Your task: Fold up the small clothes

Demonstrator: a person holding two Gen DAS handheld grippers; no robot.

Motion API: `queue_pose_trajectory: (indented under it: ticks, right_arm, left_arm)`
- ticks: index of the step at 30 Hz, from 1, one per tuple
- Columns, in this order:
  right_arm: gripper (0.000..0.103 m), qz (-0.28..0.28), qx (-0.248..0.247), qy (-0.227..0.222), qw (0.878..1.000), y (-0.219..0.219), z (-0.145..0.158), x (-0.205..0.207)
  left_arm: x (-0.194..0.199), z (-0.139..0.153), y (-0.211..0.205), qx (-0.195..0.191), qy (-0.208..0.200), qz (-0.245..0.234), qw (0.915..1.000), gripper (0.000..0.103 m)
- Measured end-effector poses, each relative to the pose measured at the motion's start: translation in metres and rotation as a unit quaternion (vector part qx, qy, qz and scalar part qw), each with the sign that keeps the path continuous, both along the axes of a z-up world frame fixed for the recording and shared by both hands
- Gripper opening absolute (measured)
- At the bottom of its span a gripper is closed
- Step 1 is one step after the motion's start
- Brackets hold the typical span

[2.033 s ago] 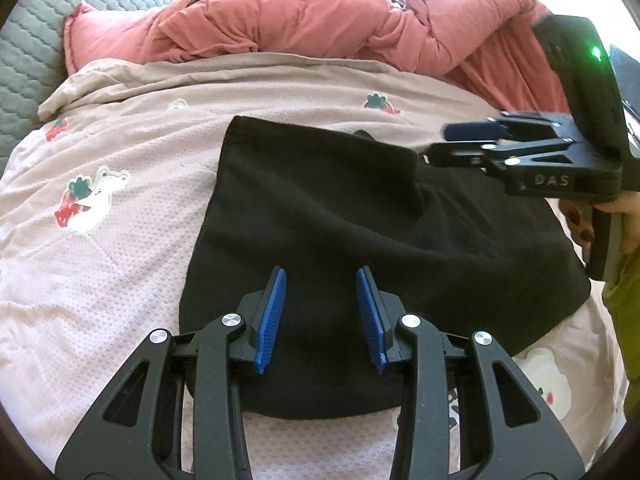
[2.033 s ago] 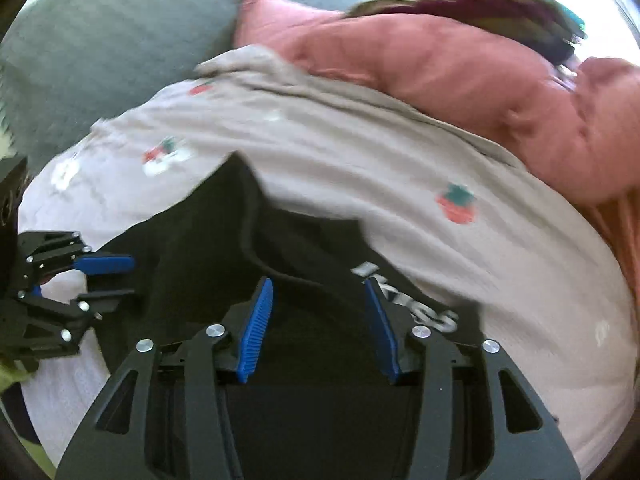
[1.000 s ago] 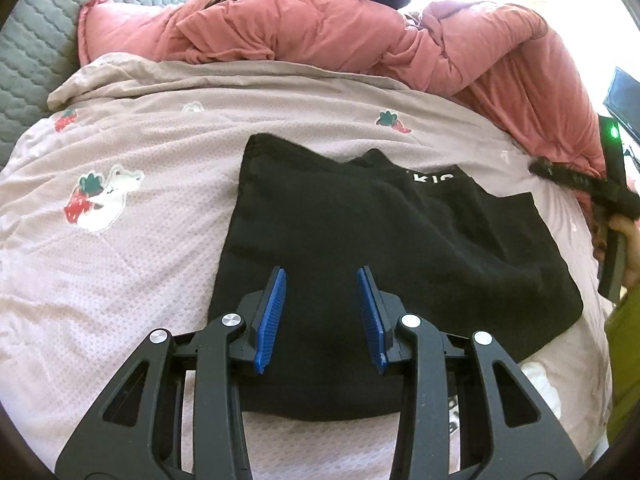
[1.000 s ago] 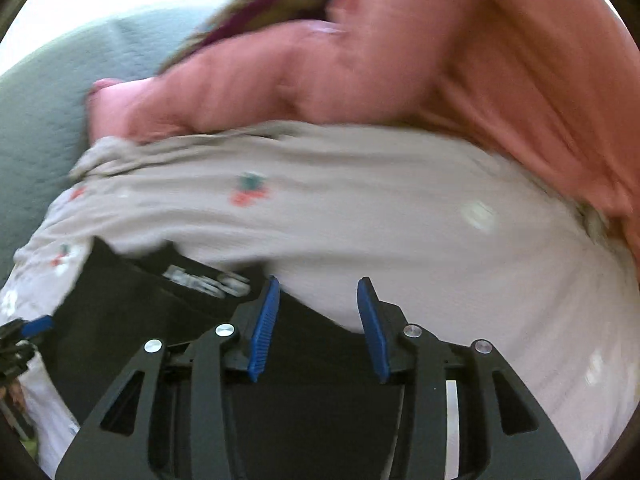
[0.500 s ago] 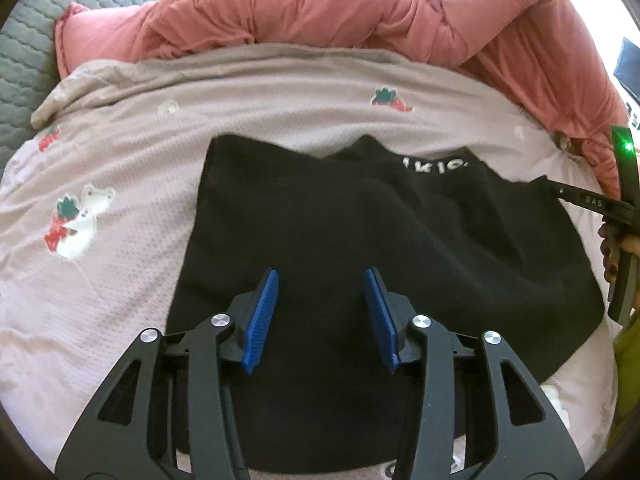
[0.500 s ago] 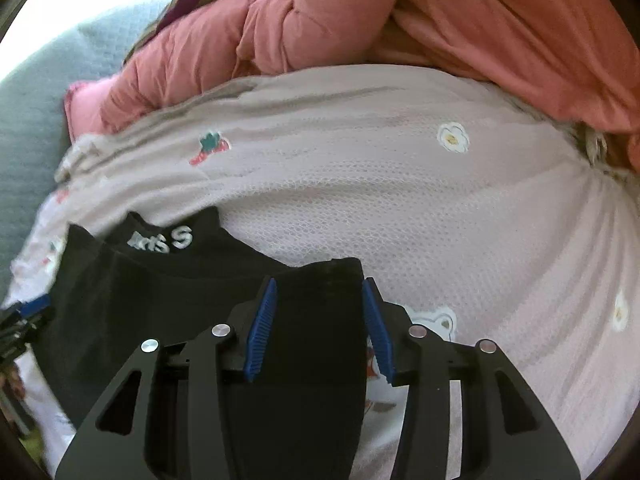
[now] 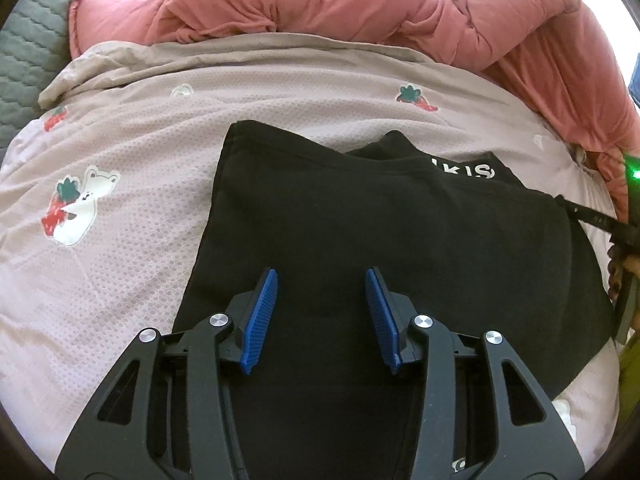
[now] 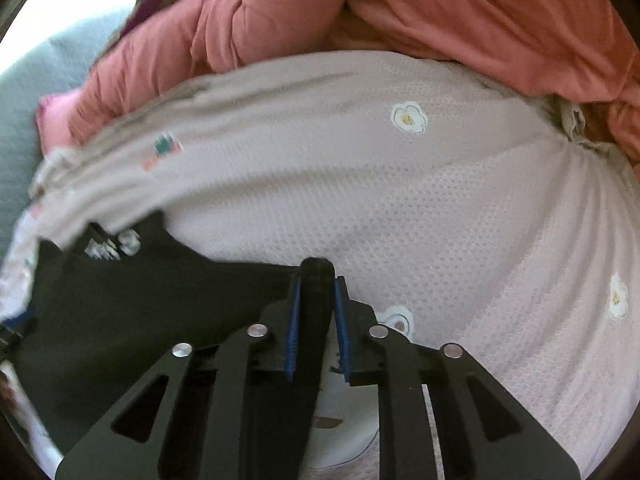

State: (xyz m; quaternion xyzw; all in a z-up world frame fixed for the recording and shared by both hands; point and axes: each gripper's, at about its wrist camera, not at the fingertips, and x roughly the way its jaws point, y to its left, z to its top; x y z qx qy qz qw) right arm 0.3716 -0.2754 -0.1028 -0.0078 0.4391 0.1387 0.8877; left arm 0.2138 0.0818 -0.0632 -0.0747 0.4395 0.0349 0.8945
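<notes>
A small black garment point(image 7: 380, 232) with white letters near its far edge lies partly folded on a pink patterned bedsheet point(image 7: 132, 184). My left gripper point(image 7: 320, 312) is open and empty, hovering over the garment's near part. In the right wrist view the garment point(image 8: 132, 304) spreads to the left, and my right gripper point(image 8: 316, 308) is shut on its right corner, a bunch of black cloth pinched between the blue pads point(image 8: 295, 320). The right gripper's tip also shows at the far right of the left wrist view point(image 7: 592, 218).
A bunched salmon-pink duvet point(image 7: 360, 4) lies along the far side of the bed and down the right point(image 8: 480, 16). A grey quilted surface point(image 7: 28, 32) is at the far left. The sheet has bear, strawberry and flower prints.
My right gripper has closed on the garment's right corner; half a second ago its jaws were open around that edge. The left gripper stayed open over the garment, shifting only slightly.
</notes>
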Motion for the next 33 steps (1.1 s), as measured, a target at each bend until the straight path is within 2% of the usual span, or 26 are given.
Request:
queue_pose_trajectory:
  ticks: [3, 5, 6, 10, 14, 21, 25, 29, 33]
  right_arm:
    - [0.026, -0.006, -0.021, -0.011, 1.000, 0.003, 0.011, -0.010]
    - [0.029, 0.003, -0.031, -0.035, 0.999, 0.003, 0.024, -0.025]
    - [0.035, 0.004, -0.037, -0.048, 0.998, 0.001, 0.031, -0.035]
    - [0.042, 0.038, -0.008, -0.083, 0.996, 0.006, 0.055, -0.075]
    - [0.042, 0.084, 0.024, -0.076, 0.993, 0.019, 0.061, -0.112]
    - [0.042, 0.129, 0.018, -0.054, 0.990, 0.045, 0.053, -0.140]
    - [0.042, 0.145, -0.003, -0.035, 0.989, 0.053, 0.043, -0.148]
    - [0.042, 0.134, -0.060, 0.004, 0.989, 0.047, 0.021, -0.154]
    - [0.042, 0.119, -0.064, 0.024, 0.991, 0.030, 0.005, -0.166]
  left_arm:
    - [-0.003, 0.002, 0.000, 0.004, -0.002, 0.002, 1.0000, 0.038]
    - [-0.005, 0.004, 0.001, 0.004, -0.004, 0.006, 1.0000, 0.039]
    - [-0.007, 0.006, 0.002, 0.003, -0.007, 0.009, 0.9999, 0.040]
    - [-0.018, 0.016, 0.002, 0.000, -0.025, 0.011, 0.9996, 0.042]
    - [-0.028, 0.025, -0.002, 0.000, -0.038, 0.007, 0.9993, 0.045]
    - [-0.037, 0.030, -0.015, 0.013, -0.041, -0.007, 0.9990, 0.050]
    - [-0.037, 0.026, -0.023, 0.026, -0.031, -0.014, 0.9991, 0.055]
    - [-0.034, 0.012, -0.022, 0.053, -0.006, 0.000, 0.9986, 0.061]
    - [-0.037, 0.000, -0.004, 0.039, -0.002, 0.027, 0.9989, 0.072]
